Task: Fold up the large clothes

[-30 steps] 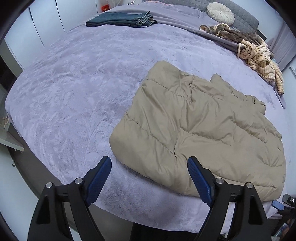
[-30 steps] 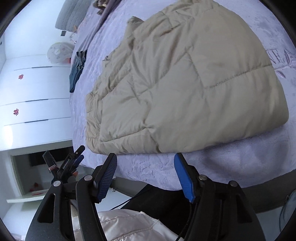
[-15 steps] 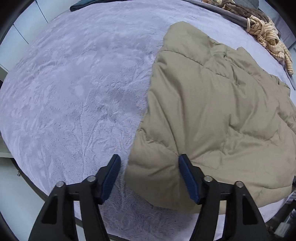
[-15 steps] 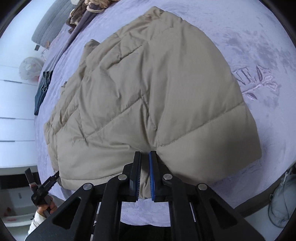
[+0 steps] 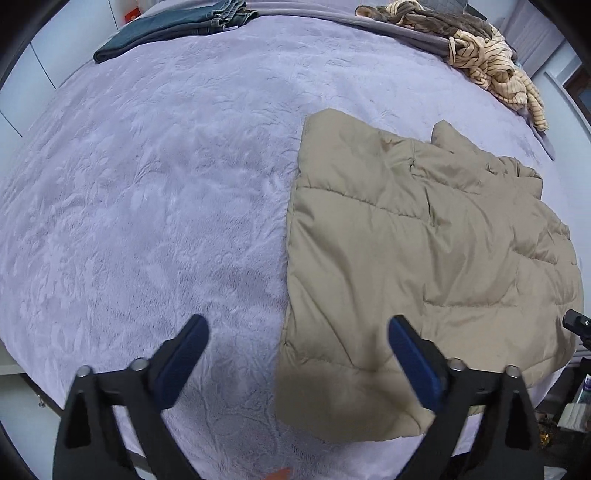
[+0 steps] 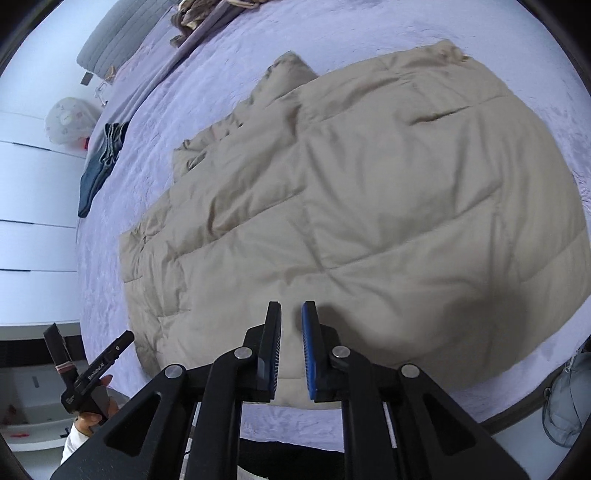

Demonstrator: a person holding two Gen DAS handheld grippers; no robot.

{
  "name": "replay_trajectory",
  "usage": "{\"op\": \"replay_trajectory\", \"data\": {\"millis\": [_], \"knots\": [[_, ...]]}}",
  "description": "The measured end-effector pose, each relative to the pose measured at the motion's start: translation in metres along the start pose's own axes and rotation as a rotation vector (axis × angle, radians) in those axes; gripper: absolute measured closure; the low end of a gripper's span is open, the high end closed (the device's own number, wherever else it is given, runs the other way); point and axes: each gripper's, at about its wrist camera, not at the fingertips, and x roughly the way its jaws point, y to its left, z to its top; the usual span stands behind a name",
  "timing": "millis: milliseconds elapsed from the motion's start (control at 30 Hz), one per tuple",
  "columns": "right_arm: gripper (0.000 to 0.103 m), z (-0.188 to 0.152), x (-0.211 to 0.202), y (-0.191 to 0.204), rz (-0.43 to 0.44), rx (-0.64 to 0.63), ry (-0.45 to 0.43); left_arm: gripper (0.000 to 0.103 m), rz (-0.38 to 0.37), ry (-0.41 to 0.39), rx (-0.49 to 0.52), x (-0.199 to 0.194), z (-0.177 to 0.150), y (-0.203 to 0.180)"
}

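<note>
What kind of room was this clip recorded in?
Most likely a bedroom. A wide bed under a lilac textured cover fills both views, with a padded grey headboard at its far end. A tan quilted coat, folded jeans and a striped garment lie on it.

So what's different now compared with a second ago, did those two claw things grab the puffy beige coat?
The right gripper swung in over the beige coat, pinched nearly shut, and is now opening slightly; whether it holds cloth is unclear. The left gripper closed in on the coat's near corner and is opening wide, gripping nothing. The coat, jeans and striped clothes stayed put on the bed.
</note>
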Motion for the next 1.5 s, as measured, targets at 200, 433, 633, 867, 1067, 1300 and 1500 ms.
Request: {"op": "replay_trajectory", "data": {"millis": [200,433,633,867,1067,1300,1500], "knots": [[0.084,-0.002,0.015,0.021,-0.023,-0.024,0.032,0.000,-0.037,0.020,-0.002,0.005,0.013,0.003],[0.042,-0.002,0.029,0.029,-0.062,-0.009,0.052,0.000,-0.047,0.061,0.021,0.020,0.020,0.003],[0.021,-0.001,0.037,0.045,-0.083,-0.056,0.043,0.000,-0.048,0.087,0.051,0.030,0.028,0.000],[0.015,0.002,0.047,0.057,-0.090,-0.087,0.033,0.000,-0.016,0.096,0.055,0.041,0.038,-0.002],[0.015,0.005,0.056,0.052,-0.087,-0.061,0.047,0.000,-0.131,0.123,0.042,0.053,0.048,0.006],[0.014,0.010,0.066,0.043,-0.084,-0.029,0.084,0.000,-0.397,0.203,0.025,0.083,0.065,0.036],[0.014,0.011,0.072,0.043,-0.102,-0.031,0.097,0.000,-0.683,0.317,-0.020,0.116,0.068,0.027]]}}
